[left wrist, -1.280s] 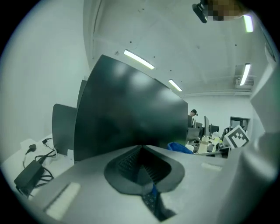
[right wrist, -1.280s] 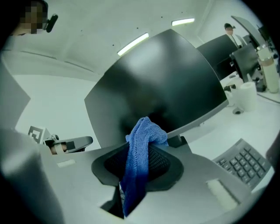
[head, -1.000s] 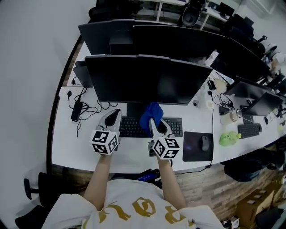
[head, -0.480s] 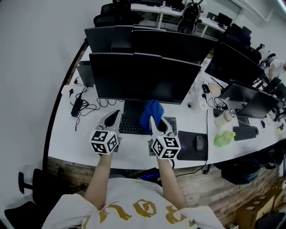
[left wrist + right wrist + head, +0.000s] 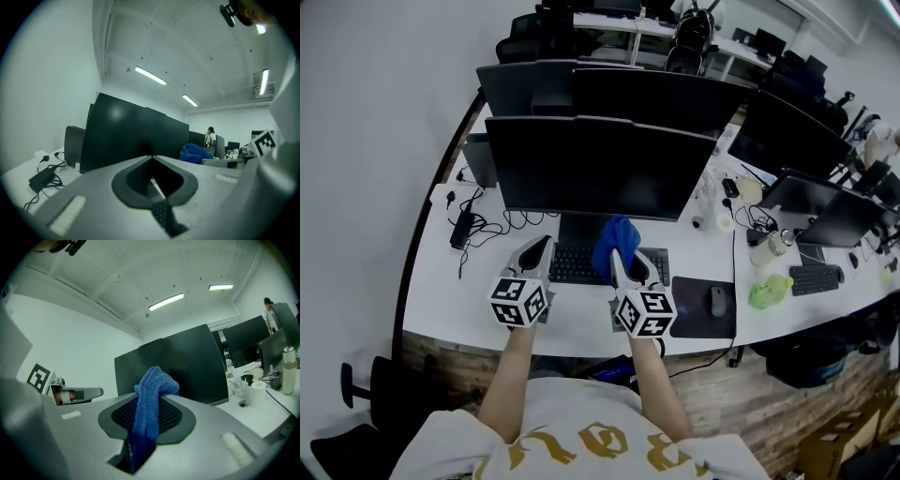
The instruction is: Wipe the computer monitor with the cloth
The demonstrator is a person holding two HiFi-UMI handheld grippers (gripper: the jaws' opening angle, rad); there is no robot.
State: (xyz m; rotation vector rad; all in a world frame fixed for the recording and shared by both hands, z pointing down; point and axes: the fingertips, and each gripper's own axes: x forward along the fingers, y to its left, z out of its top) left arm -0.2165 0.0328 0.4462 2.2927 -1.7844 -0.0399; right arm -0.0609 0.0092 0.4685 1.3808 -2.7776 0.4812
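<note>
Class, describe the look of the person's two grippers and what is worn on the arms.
Both the left gripper and right gripper are pale grey with tapered jaws and a black-and-white marker cube each. White short-sleeved shirt, gold lettering.

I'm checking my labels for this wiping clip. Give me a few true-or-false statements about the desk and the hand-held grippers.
1. The right hand-held gripper is shut on the blue cloth. True.
2. The left hand-held gripper holds a second cloth. False: its jaws are together on nothing.
3. The monitor shows a lit picture. False: its screen is dark.
4. A mouse lies on a mouse pad to the right of the keyboard. True.
</note>
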